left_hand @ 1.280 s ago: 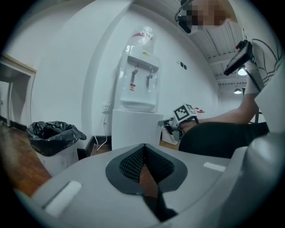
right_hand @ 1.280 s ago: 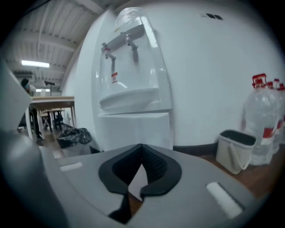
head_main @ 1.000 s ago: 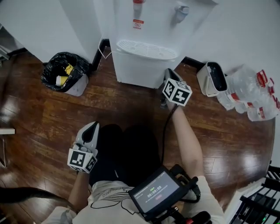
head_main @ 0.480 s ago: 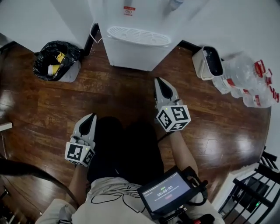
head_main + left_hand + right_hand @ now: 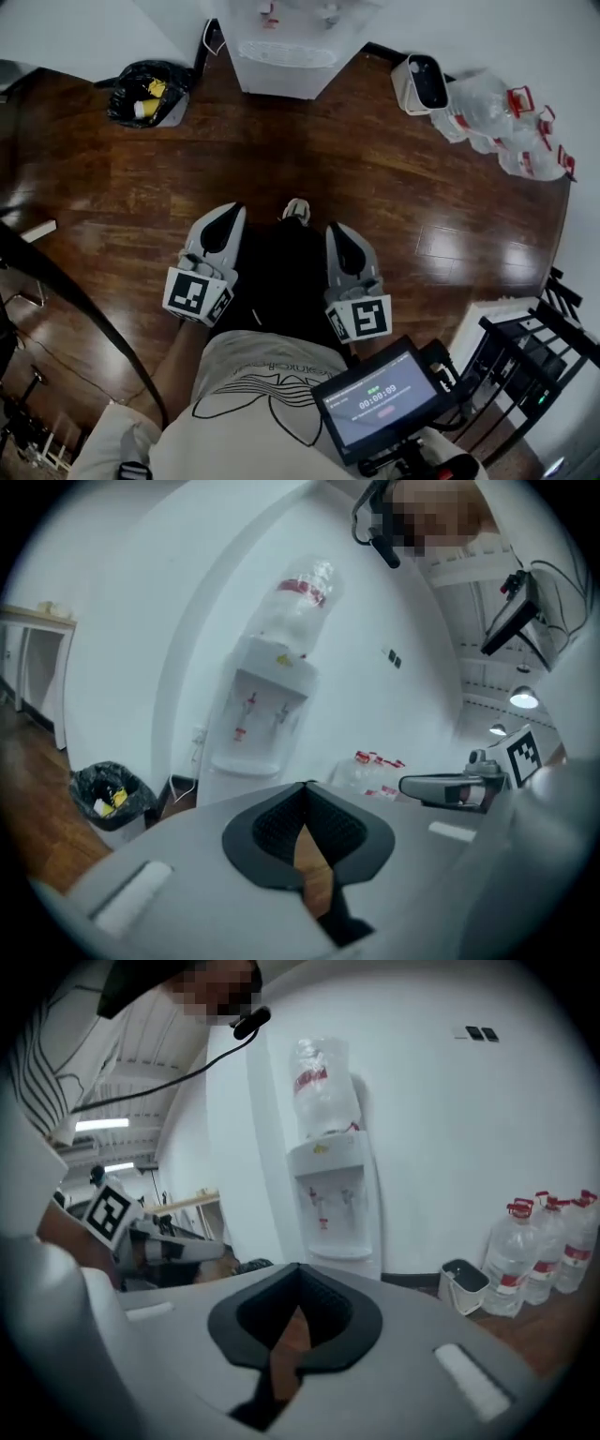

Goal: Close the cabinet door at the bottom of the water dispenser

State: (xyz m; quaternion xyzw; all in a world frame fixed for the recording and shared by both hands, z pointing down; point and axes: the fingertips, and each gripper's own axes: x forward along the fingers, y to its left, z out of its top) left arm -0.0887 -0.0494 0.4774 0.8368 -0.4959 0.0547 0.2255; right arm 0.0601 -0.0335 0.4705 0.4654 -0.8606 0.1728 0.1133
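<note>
The white water dispenser (image 5: 281, 42) stands against the wall at the top of the head view, with a bottle on top (image 5: 323, 1087). Its lower cabinet front is hidden in every view, so I cannot tell how the door stands. Both grippers are held low near the person's legs, far back from the dispenser. My left gripper (image 5: 225, 218) is shut and holds nothing; its tips meet in its own view (image 5: 302, 787). My right gripper (image 5: 339, 234) is also shut and holds nothing (image 5: 298, 1269). Both point toward the dispenser (image 5: 272, 714).
A bin lined with a black bag (image 5: 145, 92) sits left of the dispenser. A small white bin (image 5: 422, 82) and several large water bottles (image 5: 502, 127) lie to its right. A black metal rack (image 5: 534, 366) stands at lower right. Dark wooden floor (image 5: 300, 159) lies between me and the dispenser.
The right gripper drew back from the dispenser's base to beside the left gripper. The person stepped away, so the dispenser now sits farther off at the top edge.
</note>
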